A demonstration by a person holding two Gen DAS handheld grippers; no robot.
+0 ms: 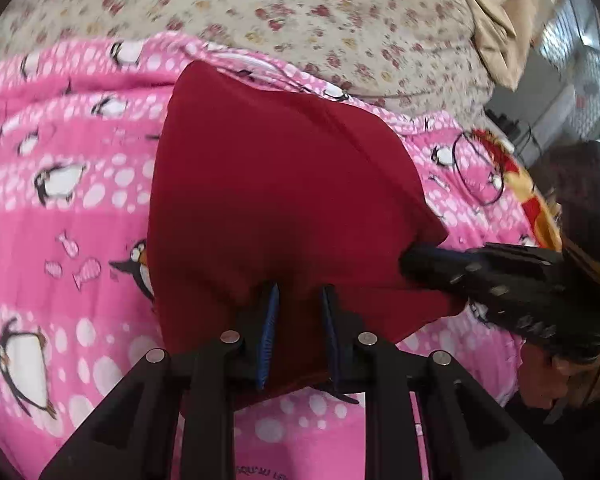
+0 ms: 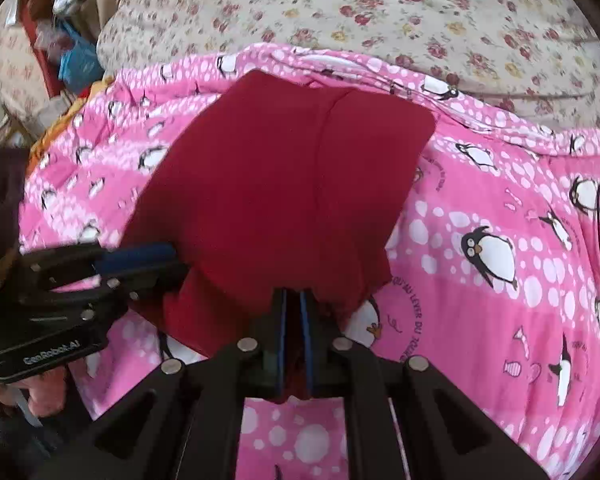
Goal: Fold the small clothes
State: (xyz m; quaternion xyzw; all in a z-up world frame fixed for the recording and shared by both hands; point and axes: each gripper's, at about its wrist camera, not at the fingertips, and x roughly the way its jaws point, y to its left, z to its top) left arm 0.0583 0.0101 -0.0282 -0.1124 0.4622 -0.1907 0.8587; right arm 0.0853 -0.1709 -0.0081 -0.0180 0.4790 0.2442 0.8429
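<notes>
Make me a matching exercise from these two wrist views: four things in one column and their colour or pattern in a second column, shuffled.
Things:
1. garment held by both grippers
2. blanket under the garment
3. bedsheet beyond the blanket
4. gripper pads

Colour or pattern:
A. cream with small red flowers
B. blue
C. plain dark red
D. pink with penguins

Pairs: 1-C, 2-D, 3-A, 4-B
</notes>
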